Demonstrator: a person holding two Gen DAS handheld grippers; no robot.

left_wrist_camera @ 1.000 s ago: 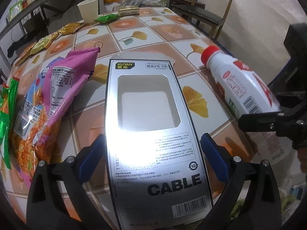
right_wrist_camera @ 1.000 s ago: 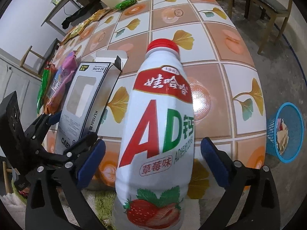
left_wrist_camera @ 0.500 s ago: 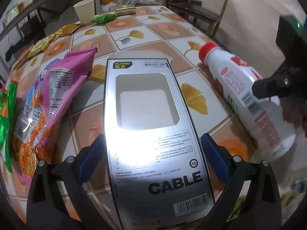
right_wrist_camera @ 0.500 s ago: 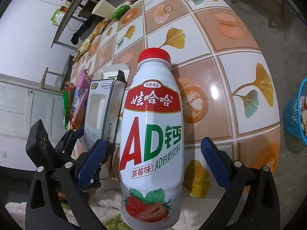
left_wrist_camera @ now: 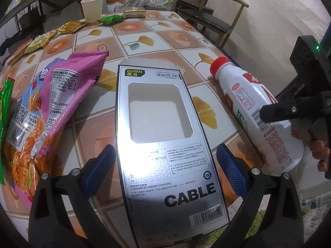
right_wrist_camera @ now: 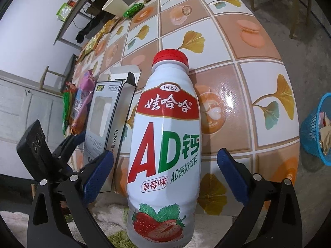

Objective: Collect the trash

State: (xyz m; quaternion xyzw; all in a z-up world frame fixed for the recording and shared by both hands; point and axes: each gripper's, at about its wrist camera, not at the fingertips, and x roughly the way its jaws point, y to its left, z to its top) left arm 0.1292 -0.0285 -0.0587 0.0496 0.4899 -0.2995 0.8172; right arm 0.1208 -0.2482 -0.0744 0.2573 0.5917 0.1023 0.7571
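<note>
A silver cable box (left_wrist_camera: 165, 165) with a cut-out window lies flat on the tiled table (left_wrist_camera: 175, 39), its near end past the table edge. My left gripper (left_wrist_camera: 165, 150) is open, one blue pad on each side of the box with thin gaps. A white strawberry milk bottle (right_wrist_camera: 165, 136) with a red cap lies tilted at the table edge, base overhanging. My right gripper (right_wrist_camera: 165, 153) is open around the bottle's lower body, and table shows in the gaps on both sides. The bottle (left_wrist_camera: 254, 107) and a hand on the right gripper also show in the left wrist view.
A pink snack bag (left_wrist_camera: 62, 95) and a green wrapper (left_wrist_camera: 6, 124) lie left of the box. Several small packets (left_wrist_camera: 43, 41), a paper cup (left_wrist_camera: 92, 8) and a gold pack (left_wrist_camera: 134, 11) sit at the far end. A blue basket (right_wrist_camera: 316, 132) holding trash stands on the floor. A wooden chair (left_wrist_camera: 206, 16) is beyond.
The right gripper has rolled and backed off a little, so the bottle looks smaller and more upright in its view. The box stays between the left fingers.
</note>
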